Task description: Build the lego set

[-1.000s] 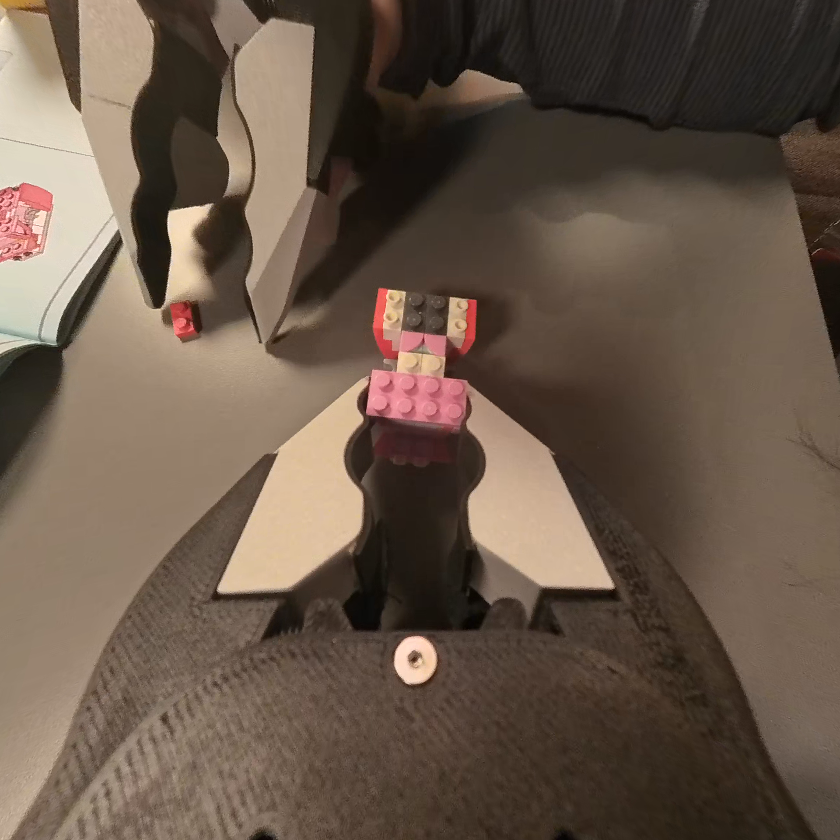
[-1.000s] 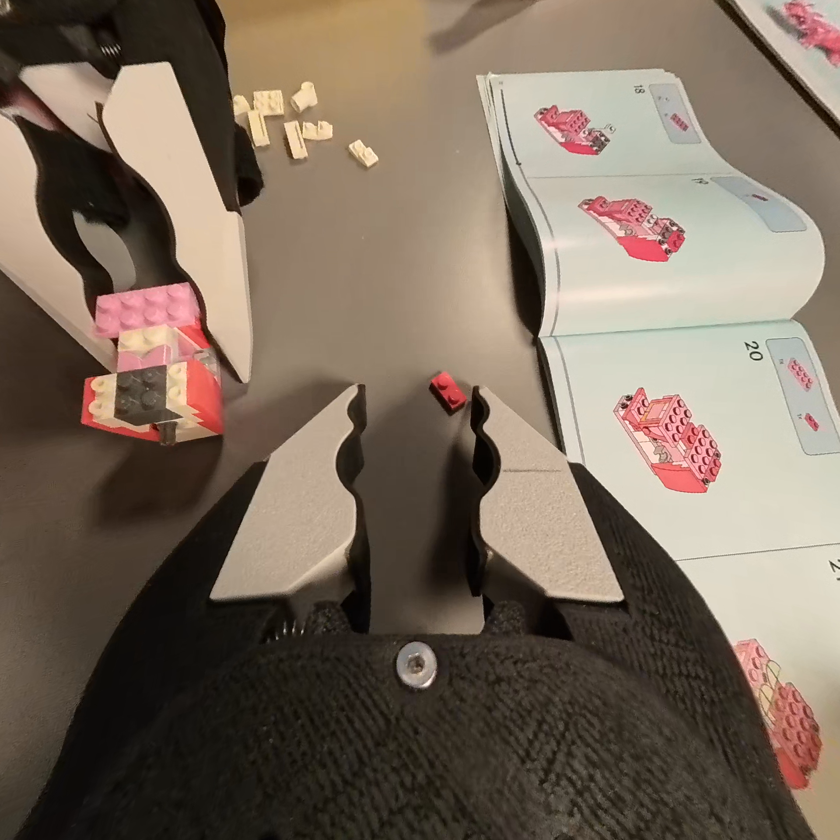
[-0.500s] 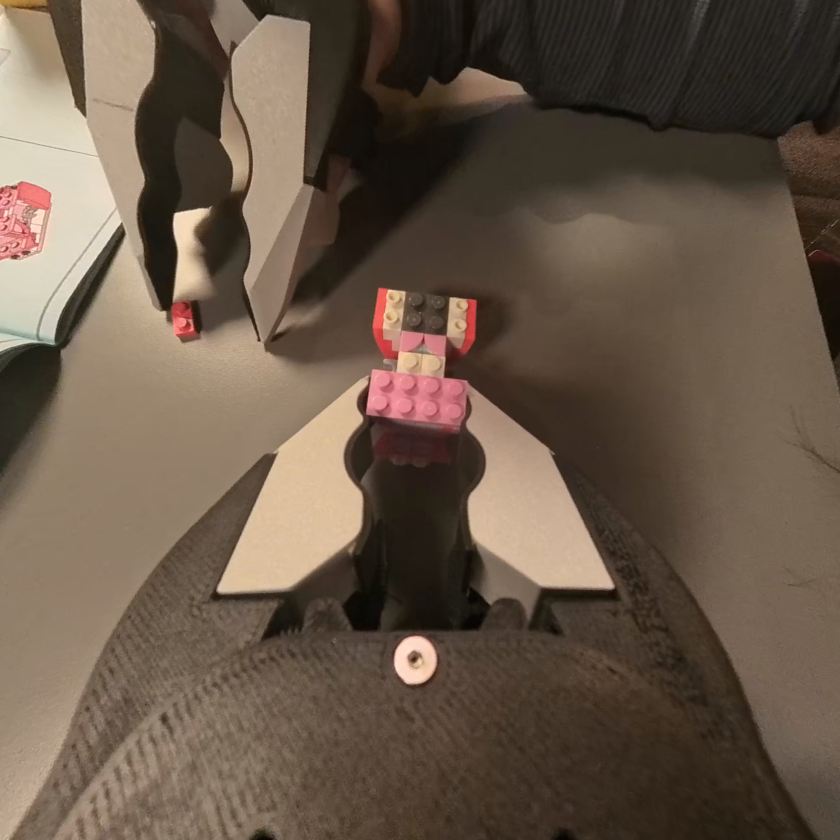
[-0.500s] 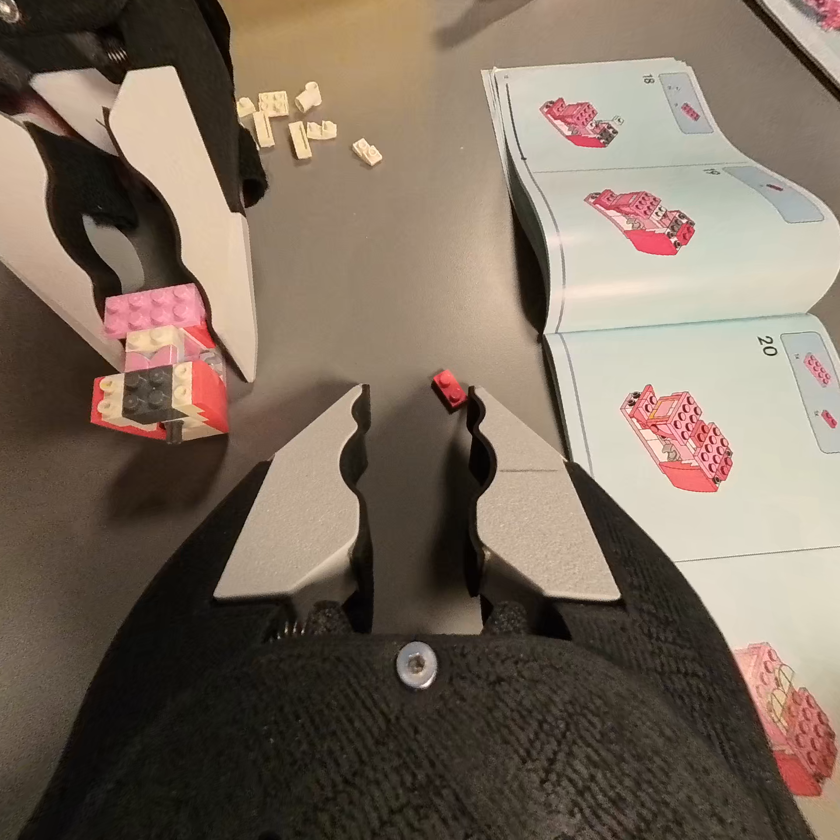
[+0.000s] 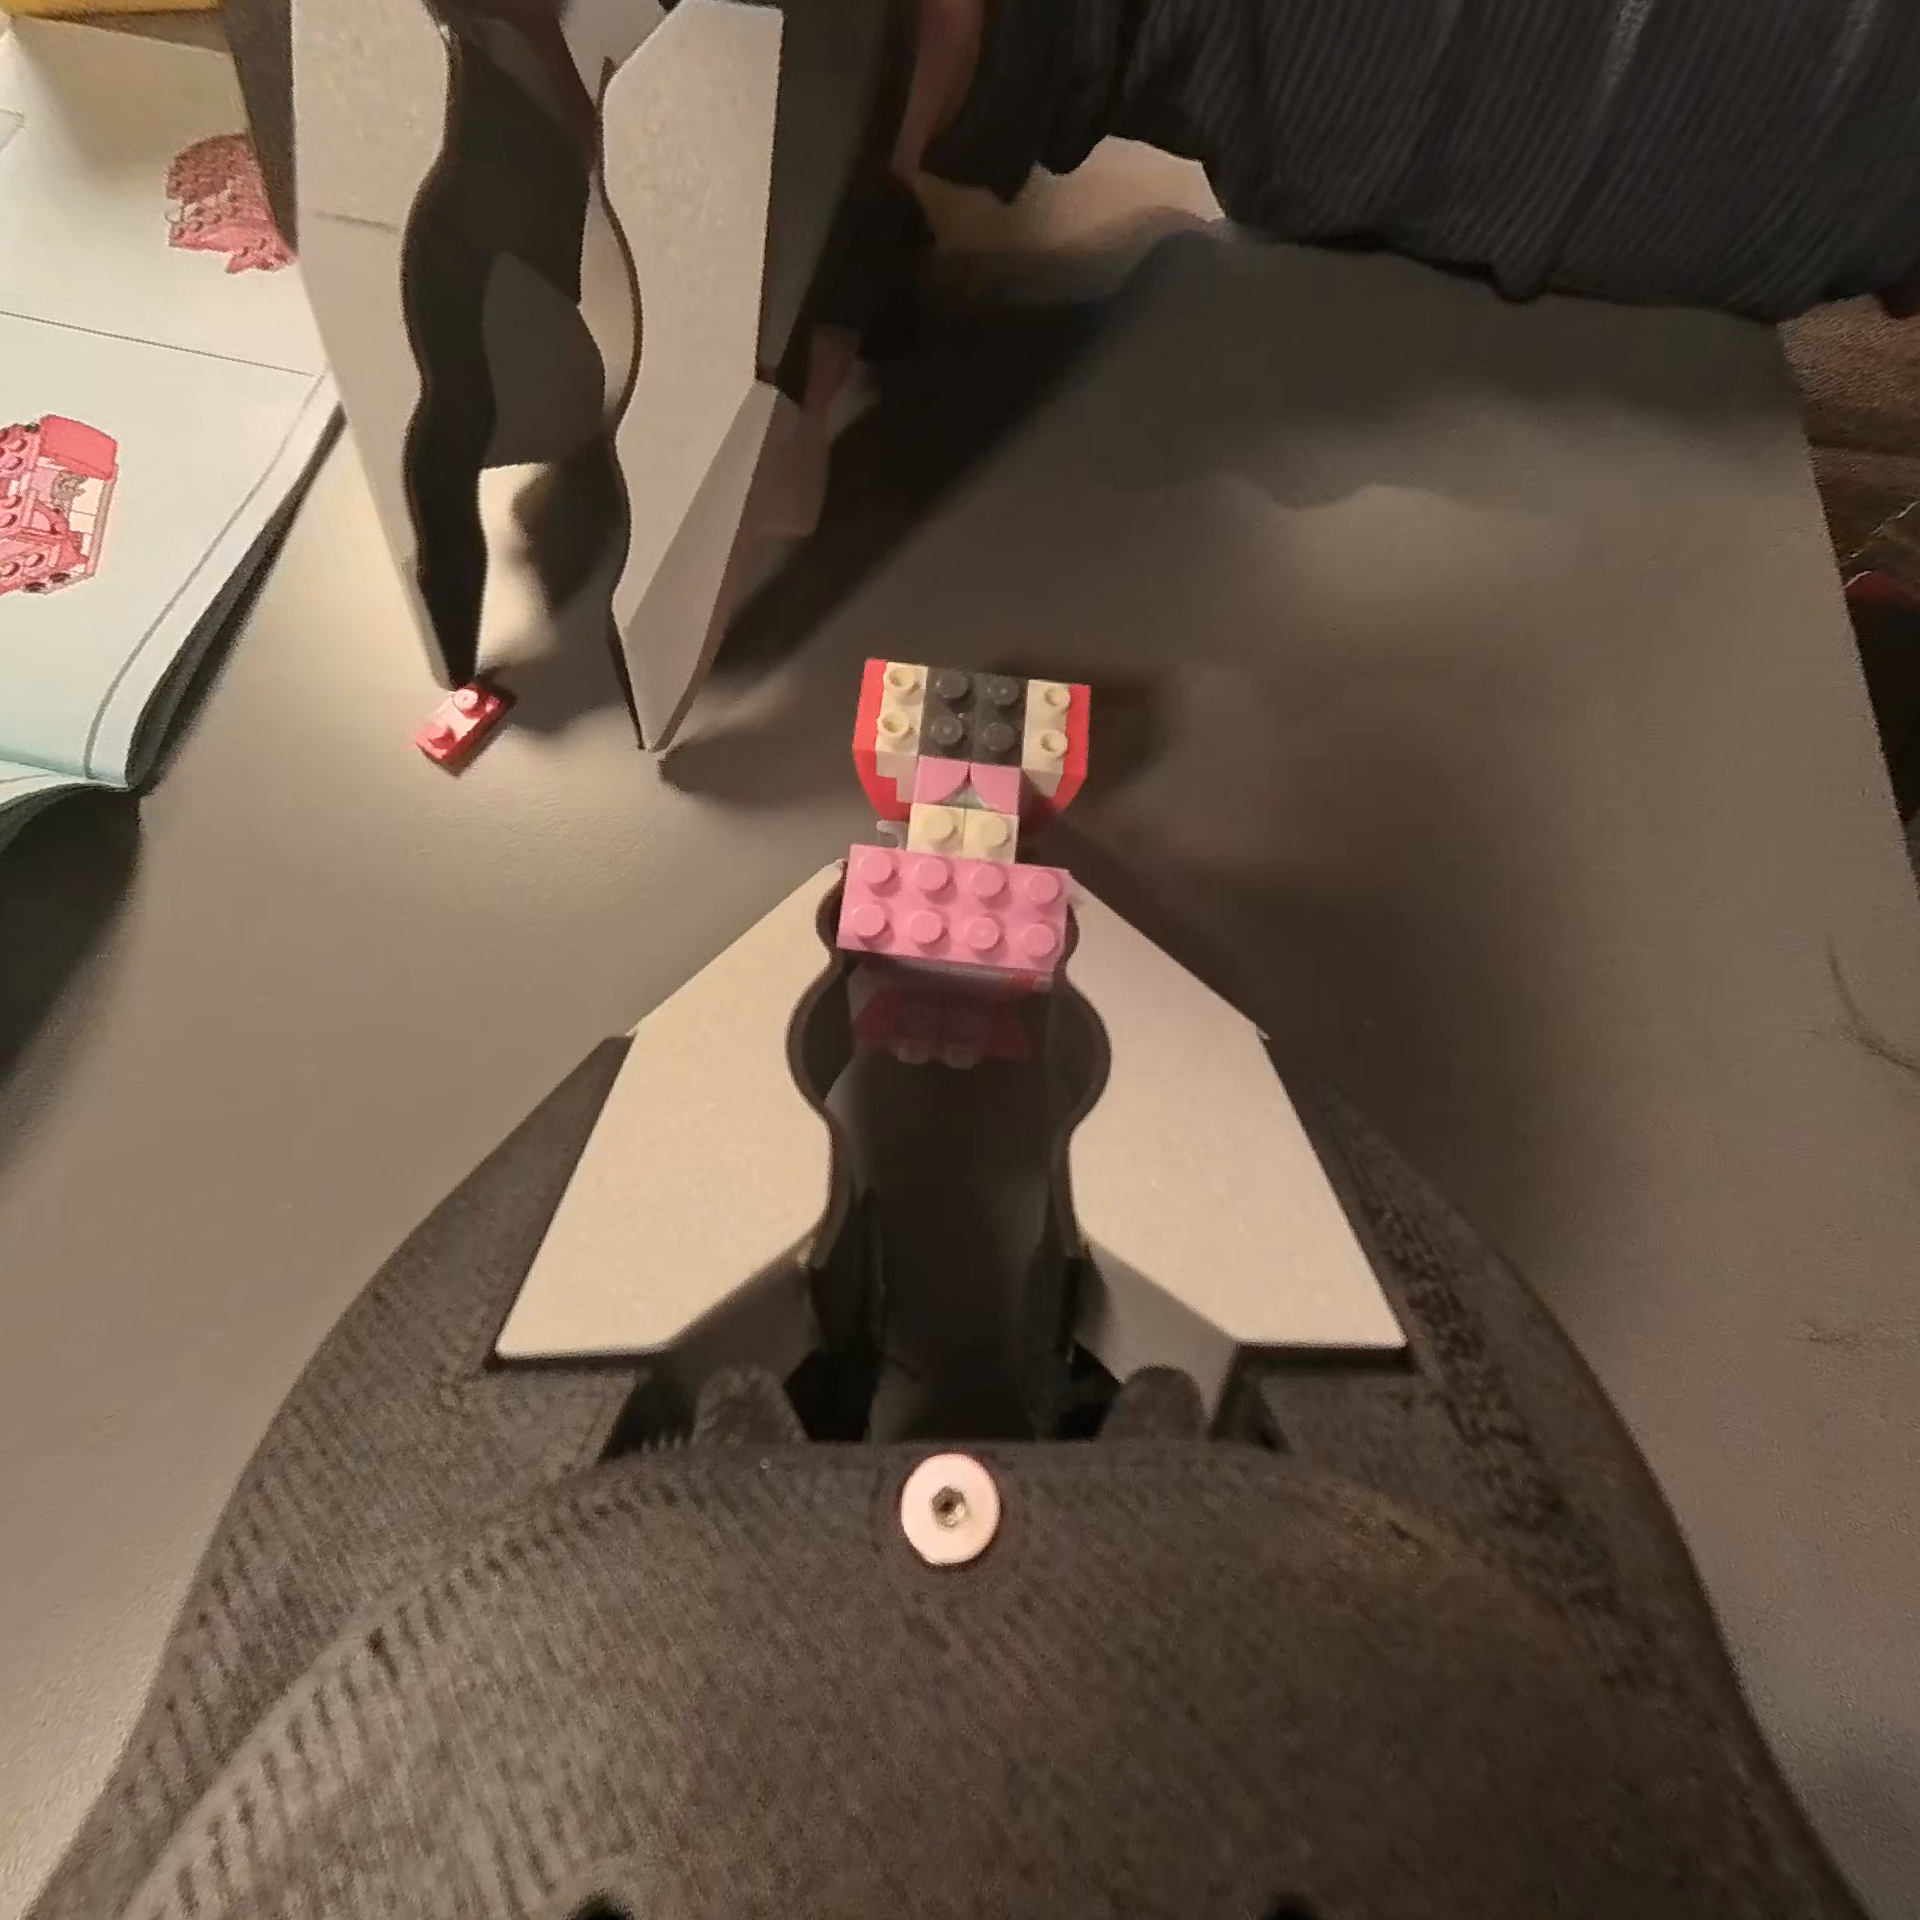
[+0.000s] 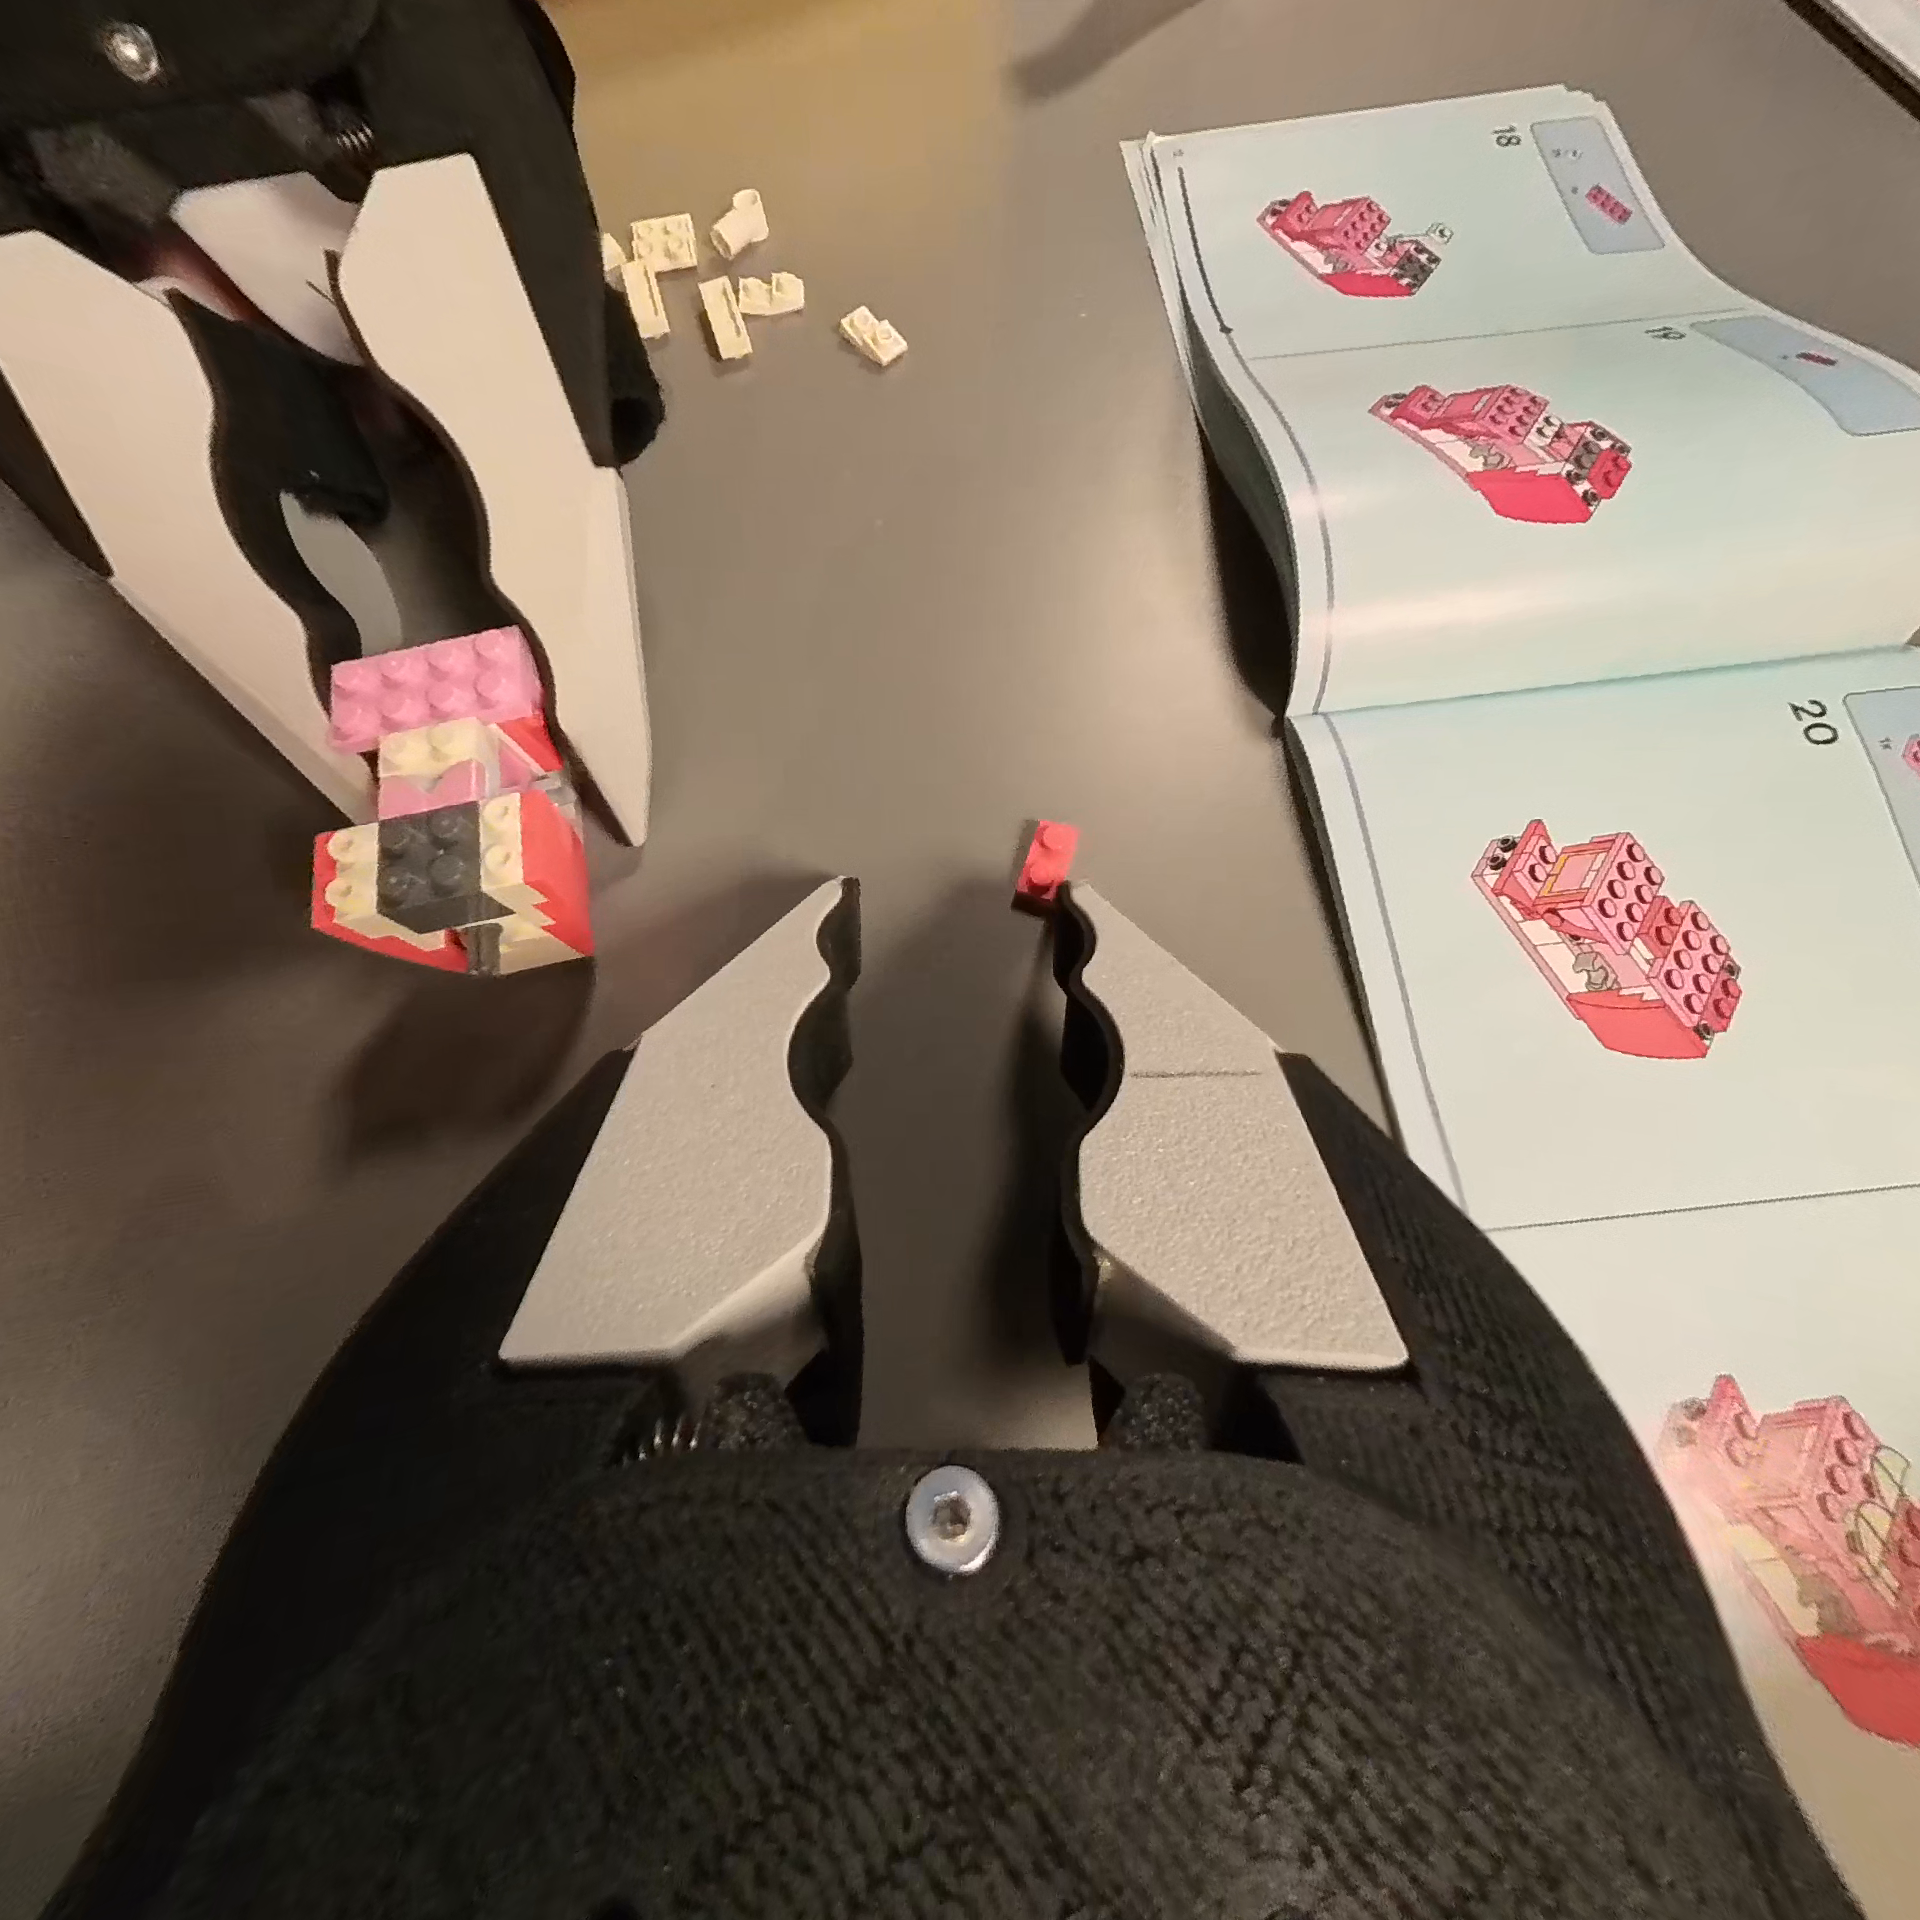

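On the dark table (image 6: 883,623) beside an open booklet (image 6: 1558,582), the left claw (image 5: 954,914) grips a brick model (image 5: 966,769). The right claw (image 6: 956,894), narrowly open and empty, touches a red plate (image 6: 1047,864); better to centre it between the fingers.

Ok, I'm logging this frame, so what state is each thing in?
Left gripper: shut on the brick model.
Brick model: partly built, gripped at its pink end.
Right gripper: open, nothing held.
Small red plate: loose on the table, at the right fingertip.
Instruction booklet: open.
Cream pieces: scattered loose.
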A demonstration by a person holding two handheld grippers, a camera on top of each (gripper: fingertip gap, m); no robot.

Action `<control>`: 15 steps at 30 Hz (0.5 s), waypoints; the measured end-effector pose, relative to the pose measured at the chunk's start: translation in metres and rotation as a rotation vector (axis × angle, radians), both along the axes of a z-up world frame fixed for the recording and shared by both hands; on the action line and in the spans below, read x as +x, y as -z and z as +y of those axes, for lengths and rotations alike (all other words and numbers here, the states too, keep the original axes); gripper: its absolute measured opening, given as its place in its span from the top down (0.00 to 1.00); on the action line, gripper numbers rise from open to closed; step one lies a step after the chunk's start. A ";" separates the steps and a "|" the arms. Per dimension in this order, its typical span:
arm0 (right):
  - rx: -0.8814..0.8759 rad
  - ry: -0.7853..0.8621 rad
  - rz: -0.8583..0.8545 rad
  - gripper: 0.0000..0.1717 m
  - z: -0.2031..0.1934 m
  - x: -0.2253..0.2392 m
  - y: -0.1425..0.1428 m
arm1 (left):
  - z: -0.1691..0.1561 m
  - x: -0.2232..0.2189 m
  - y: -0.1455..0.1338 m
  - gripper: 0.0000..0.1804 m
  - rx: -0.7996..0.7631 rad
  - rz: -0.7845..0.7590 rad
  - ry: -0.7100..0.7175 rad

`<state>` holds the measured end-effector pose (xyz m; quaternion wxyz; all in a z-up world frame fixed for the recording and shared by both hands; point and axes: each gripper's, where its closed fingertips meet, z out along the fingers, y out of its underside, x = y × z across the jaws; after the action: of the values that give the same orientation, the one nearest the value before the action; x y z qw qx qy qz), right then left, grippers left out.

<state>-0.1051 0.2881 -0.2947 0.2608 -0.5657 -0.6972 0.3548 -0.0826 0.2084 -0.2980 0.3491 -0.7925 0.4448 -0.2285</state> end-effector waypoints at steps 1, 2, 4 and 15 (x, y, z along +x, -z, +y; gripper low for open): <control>-0.006 -0.003 0.000 0.79 -0.001 0.001 0.000 | 0.000 0.000 0.000 0.82 0.000 0.000 0.000; -0.012 -0.006 -0.001 0.80 -0.002 0.001 0.000 | 0.000 0.000 0.000 0.81 -0.001 -0.001 0.000; -0.022 -0.013 -0.001 0.81 -0.004 0.002 0.000 | 0.000 0.000 0.000 0.81 -0.002 -0.001 0.000; -0.022 -0.072 0.051 0.84 -0.014 0.005 -0.008 | 0.000 0.000 0.000 0.82 -0.002 -0.002 0.000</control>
<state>-0.1000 0.2740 -0.2867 0.2594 -0.5340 -0.7062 0.3858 -0.0826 0.2085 -0.2980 0.3487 -0.7927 0.4441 -0.2298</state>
